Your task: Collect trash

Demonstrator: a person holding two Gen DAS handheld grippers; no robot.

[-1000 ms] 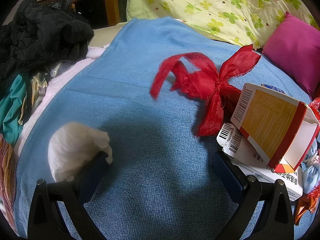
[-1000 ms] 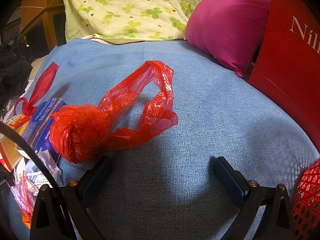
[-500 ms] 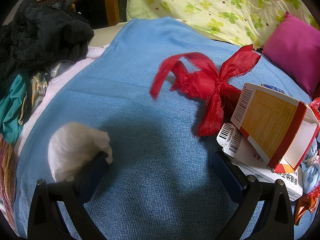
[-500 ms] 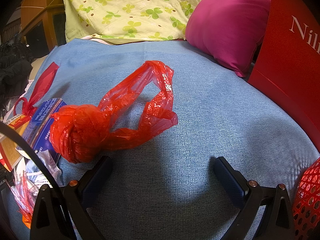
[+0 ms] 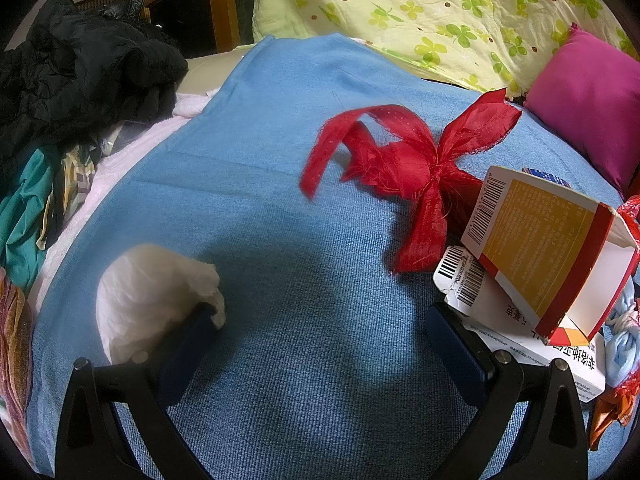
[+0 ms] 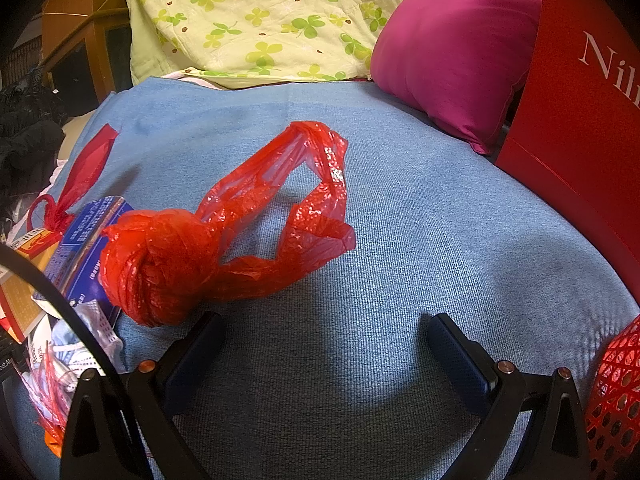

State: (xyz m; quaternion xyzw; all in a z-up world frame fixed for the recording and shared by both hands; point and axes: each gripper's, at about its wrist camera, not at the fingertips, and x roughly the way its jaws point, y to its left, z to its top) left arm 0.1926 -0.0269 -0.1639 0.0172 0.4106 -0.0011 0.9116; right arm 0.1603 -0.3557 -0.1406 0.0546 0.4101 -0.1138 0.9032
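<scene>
On a blue blanket point(image 5: 256, 184) lies trash. In the left wrist view, a crumpled white tissue wad point(image 5: 148, 292) rests against my left finger, a red ribbon bow point(image 5: 412, 168) lies ahead, and an open yellow-and-red carton point(image 5: 548, 248) sits on a white box point(image 5: 520, 336) by my right finger. My left gripper point(image 5: 320, 328) is open and empty. In the right wrist view, a knotted red plastic bag point(image 6: 208, 236) lies just ahead of my left finger. My right gripper point(image 6: 324, 336) is open and empty.
A magenta pillow point(image 6: 452, 48) and a floral quilt point(image 6: 248, 20) lie at the back. A red box point(image 6: 580, 120) and a red mesh basket point(image 6: 616, 396) stand at the right. Dark clothes point(image 5: 72, 76) pile at the left. More wrappers point(image 6: 60, 352) lie lower left.
</scene>
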